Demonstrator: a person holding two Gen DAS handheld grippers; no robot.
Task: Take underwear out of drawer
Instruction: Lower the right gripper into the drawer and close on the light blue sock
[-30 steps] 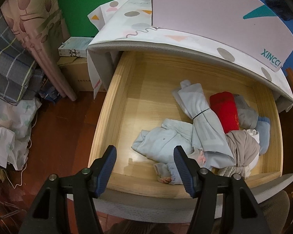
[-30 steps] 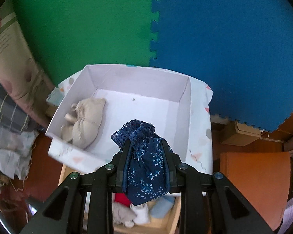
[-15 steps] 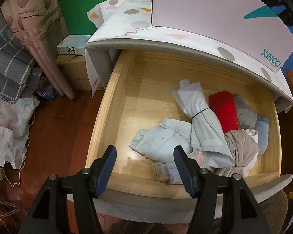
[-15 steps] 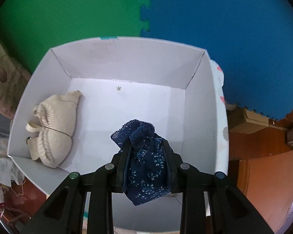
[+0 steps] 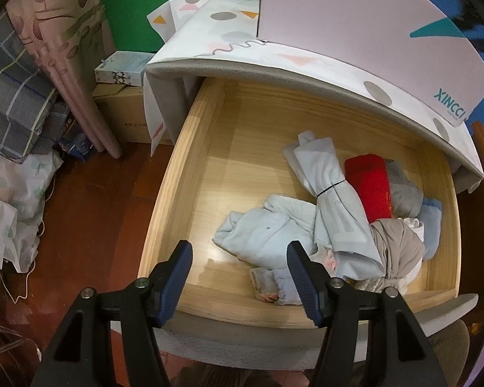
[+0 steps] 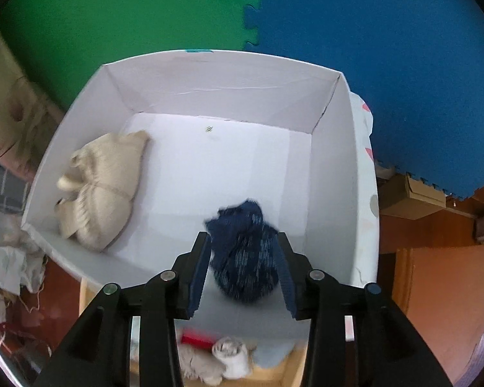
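Now that the right gripper has spread its jaws, the navy underwear, pinched half a second ago, drops blurred toward the white box's near right corner. The left gripper stays open over the drawer, ready for the next piece.

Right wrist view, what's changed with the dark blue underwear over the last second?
The right gripper carried the dark blue underwear over the white box, then opened its jaws; the piece shows blurred between them, apparently let go and dropping. The beige bra stayed in the box's left side. The left gripper stayed open over the drawer, the clothes pile unchanged.
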